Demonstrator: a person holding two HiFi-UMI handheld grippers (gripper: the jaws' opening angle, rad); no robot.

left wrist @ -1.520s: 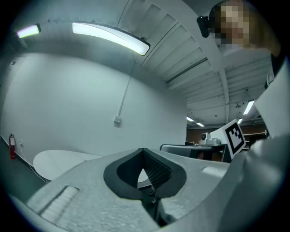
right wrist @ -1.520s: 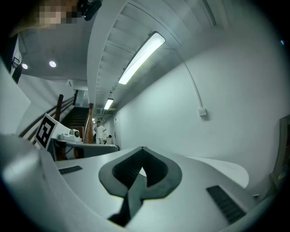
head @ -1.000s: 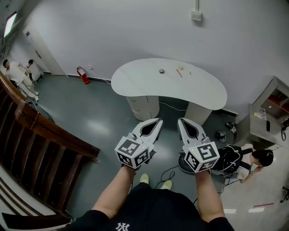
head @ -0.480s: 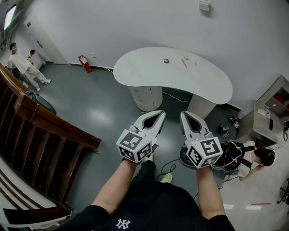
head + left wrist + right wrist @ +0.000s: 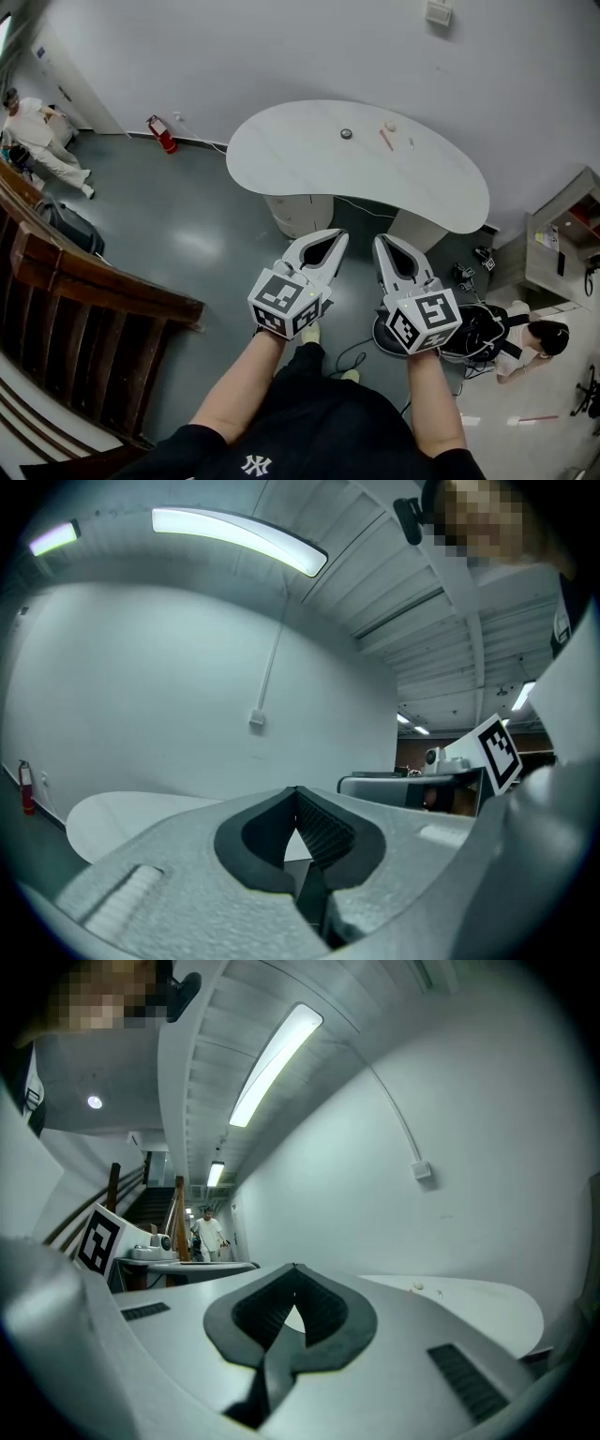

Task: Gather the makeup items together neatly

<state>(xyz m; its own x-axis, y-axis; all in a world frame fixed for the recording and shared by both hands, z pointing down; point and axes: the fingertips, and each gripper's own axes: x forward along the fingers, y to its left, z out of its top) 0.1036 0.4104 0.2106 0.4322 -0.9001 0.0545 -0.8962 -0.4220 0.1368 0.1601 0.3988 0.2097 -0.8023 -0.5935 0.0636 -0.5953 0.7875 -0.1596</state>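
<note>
A white kidney-shaped table (image 5: 309, 159) stands ahead by the wall. On its far side lie small makeup items: a round dark compact (image 5: 346, 134), a pink stick (image 5: 385, 140), a pale ball (image 5: 390, 126) and a tiny white piece (image 5: 411, 142). My left gripper (image 5: 338, 235) and right gripper (image 5: 379, 240) are held side by side over the floor, well short of the table. Both are shut with nothing in them. The left gripper view shows its pads (image 5: 319, 832) meeting before the tabletop (image 5: 131, 813). The right gripper view shows closed jaws and the items (image 5: 417, 1287) as far-off specks.
A red fire extinguisher (image 5: 159, 133) stands at the wall to the left. A wooden stair railing (image 5: 94, 281) runs along the left. A person (image 5: 530, 336) crouches at the right near a shelf unit (image 5: 562, 225), with bags and cables on the floor. Other people (image 5: 37, 141) are far left.
The person has stepped forward, carrying both shut grippers towards the table. The table now sits closer and larger in the head view. Neither gripper has opened.
</note>
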